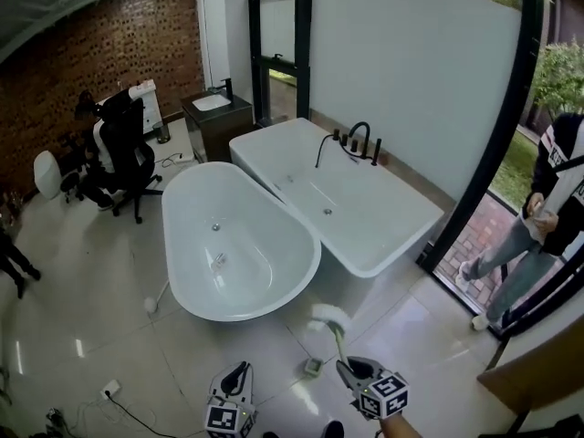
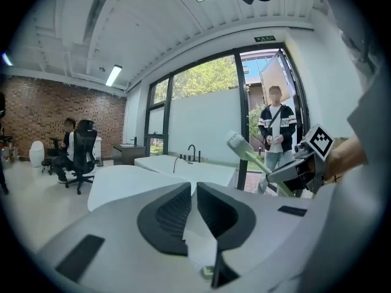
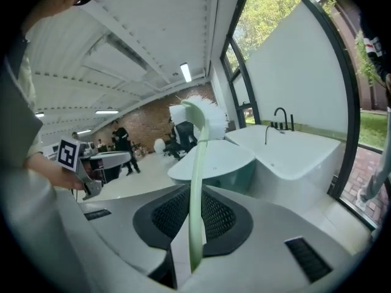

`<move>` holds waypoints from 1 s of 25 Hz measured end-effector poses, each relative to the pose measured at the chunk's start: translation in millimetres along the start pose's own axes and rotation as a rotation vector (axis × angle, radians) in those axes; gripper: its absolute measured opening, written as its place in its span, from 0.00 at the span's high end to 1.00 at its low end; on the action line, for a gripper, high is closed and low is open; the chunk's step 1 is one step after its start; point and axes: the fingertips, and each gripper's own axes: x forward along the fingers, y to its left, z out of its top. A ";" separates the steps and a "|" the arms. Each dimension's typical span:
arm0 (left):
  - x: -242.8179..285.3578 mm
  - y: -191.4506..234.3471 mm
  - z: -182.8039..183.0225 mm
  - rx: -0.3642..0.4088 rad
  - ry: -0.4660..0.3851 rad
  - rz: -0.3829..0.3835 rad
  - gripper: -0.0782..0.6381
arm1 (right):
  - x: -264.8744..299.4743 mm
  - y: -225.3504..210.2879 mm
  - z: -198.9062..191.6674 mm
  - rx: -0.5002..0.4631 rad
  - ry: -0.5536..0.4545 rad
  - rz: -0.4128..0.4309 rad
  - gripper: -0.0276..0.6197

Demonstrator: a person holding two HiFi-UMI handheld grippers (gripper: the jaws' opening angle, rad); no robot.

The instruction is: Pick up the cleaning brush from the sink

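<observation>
The cleaning brush (image 1: 328, 318) has a white bristle head and a pale green handle. My right gripper (image 1: 348, 369) is shut on that handle and holds it upright above the tiled floor, in front of the tubs. In the right gripper view the brush (image 3: 197, 157) rises from between the jaws of my right gripper (image 3: 195, 195). My left gripper (image 1: 239, 373) is at the bottom of the head view, left of the brush. In its own view my left gripper (image 2: 193, 189) has its pads nearly together with nothing between them, and the brush (image 2: 239, 144) shows off to its right.
An oval white tub (image 1: 187, 245) and a rectangular tub (image 1: 401, 235) with a black faucet (image 1: 357, 140) fill the middle. A person (image 1: 547, 217) stands outside the glass door at right. An office chair (image 1: 123, 158), a dark vanity (image 1: 219, 130) and a floor cable (image 1: 111, 391) lie left.
</observation>
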 end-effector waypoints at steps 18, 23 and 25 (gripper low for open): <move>-142.4 -132.7 130.0 0.037 -0.209 -0.038 0.87 | -245.6 154.0 214.5 -0.137 -0.562 0.207 0.91; -152.1 -138.2 125.3 0.032 -0.202 -0.041 0.87 | -254.1 159.7 207.9 -0.119 -0.567 0.203 0.91; -153.8 -140.8 123.5 0.032 -0.196 -0.045 0.87 | -255.5 158.7 205.4 -0.111 -0.564 0.198 0.91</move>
